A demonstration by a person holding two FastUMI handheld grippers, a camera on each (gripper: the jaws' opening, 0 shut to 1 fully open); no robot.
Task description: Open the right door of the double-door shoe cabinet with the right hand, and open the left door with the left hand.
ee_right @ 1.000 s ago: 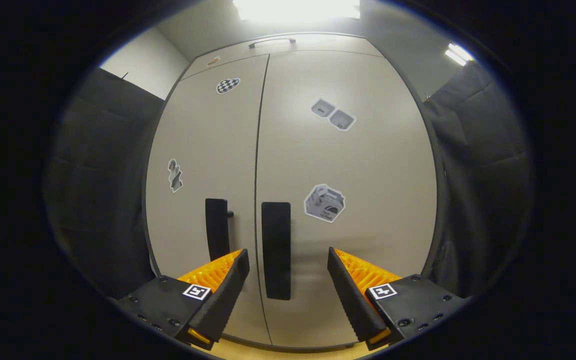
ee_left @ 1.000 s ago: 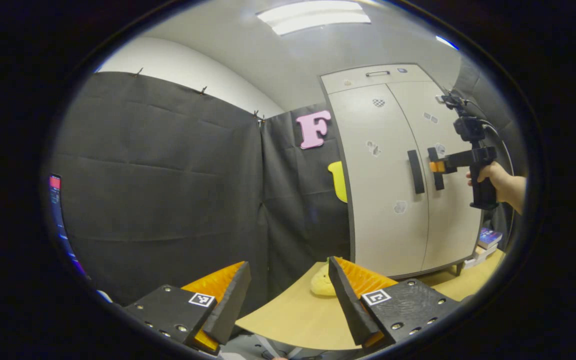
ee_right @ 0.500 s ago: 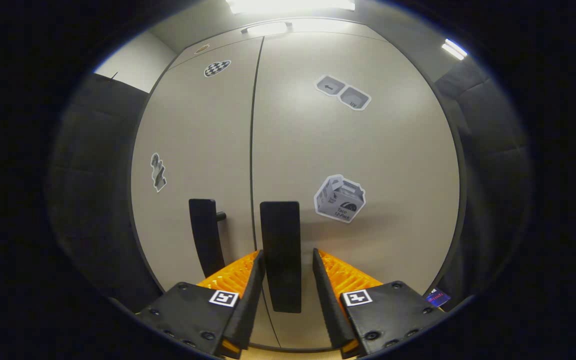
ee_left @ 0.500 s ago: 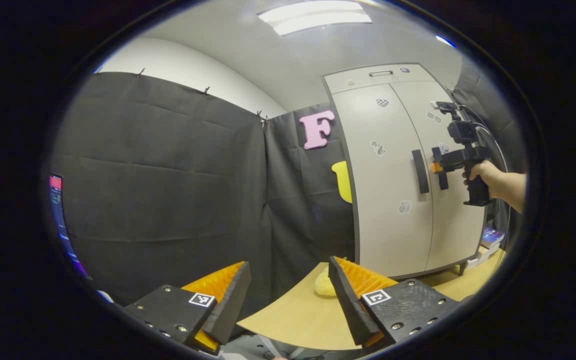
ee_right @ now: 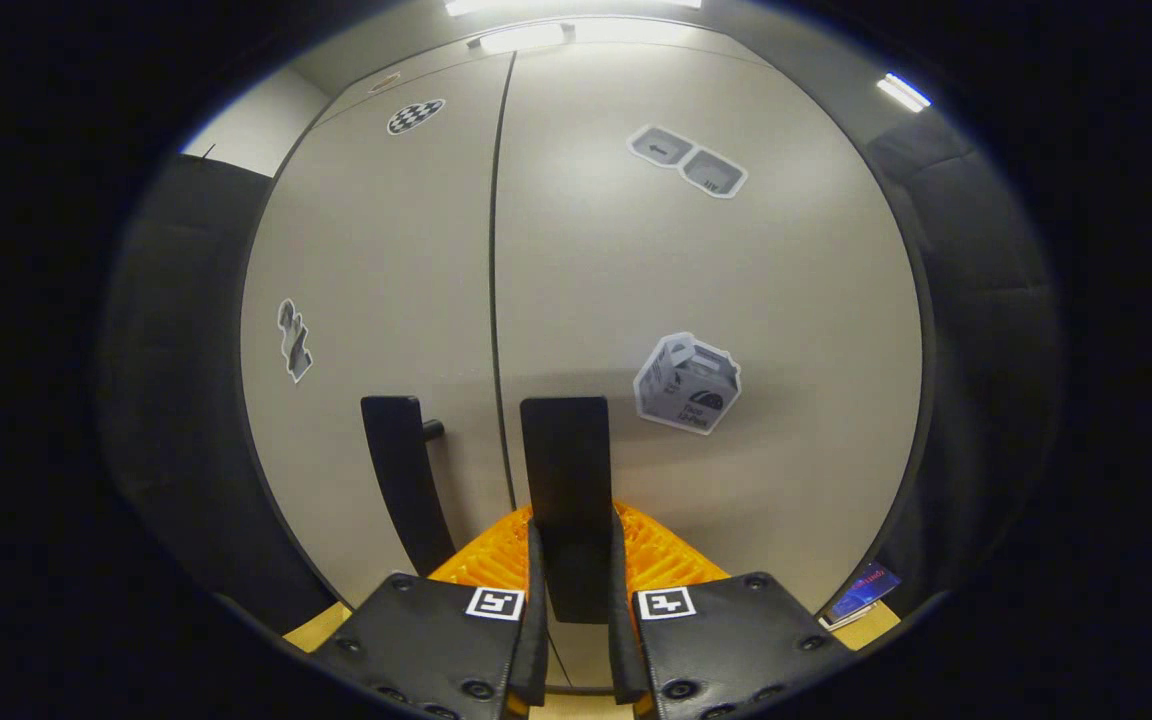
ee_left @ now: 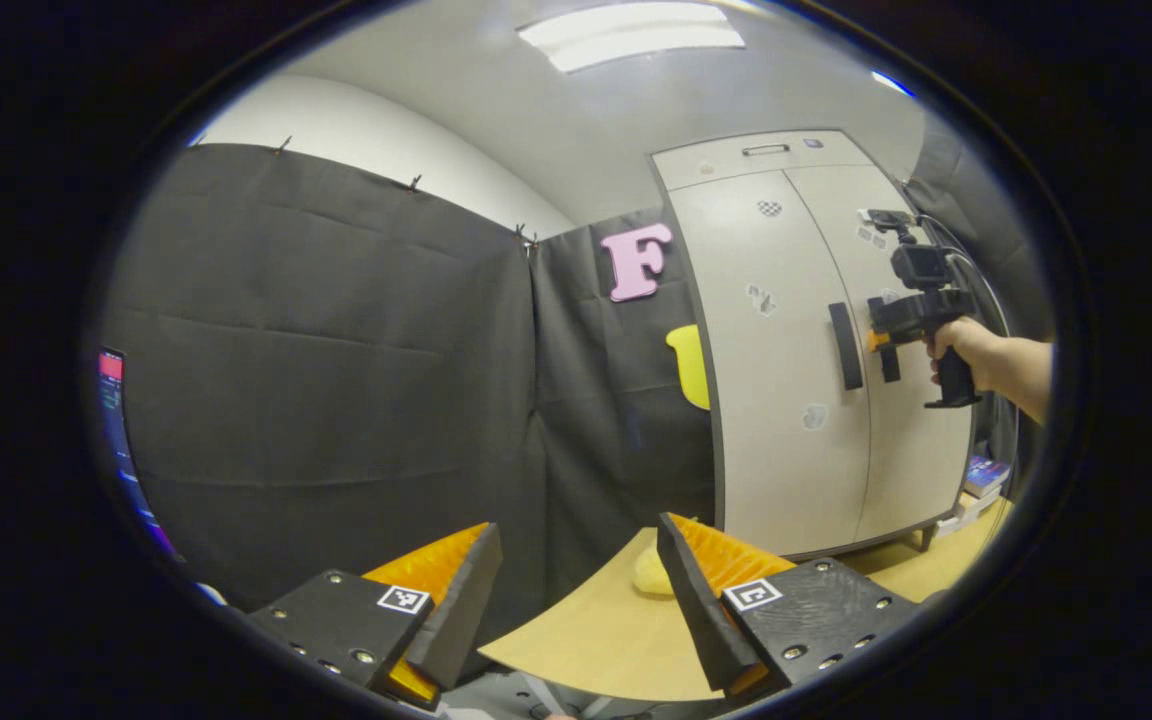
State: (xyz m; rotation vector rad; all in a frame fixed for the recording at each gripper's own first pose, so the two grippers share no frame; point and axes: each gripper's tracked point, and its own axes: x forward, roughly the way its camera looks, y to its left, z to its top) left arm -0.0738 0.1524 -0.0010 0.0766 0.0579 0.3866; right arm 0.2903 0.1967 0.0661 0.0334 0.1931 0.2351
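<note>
In the left gripper view, the left gripper [ee_left: 576, 590] hangs wide apart over the wooden table [ee_left: 586, 640], well away from the shoe cabinet [ee_left: 816, 350]. Farther right, a hand [ee_left: 961, 345] holds the right gripper [ee_left: 881, 335] at the doors. In the right gripper view, the left door handle [ee_right: 401, 480] stands free (both doors closed), while the right gripper's fingers [ee_right: 533, 640] clamp the right door handle [ee_right: 566, 480].

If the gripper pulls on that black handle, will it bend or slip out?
Probably neither. The right door handle looks like a stiff, flat bar, and the right gripper has both fingers closed on it. The right door should swing rather than tip.
</note>
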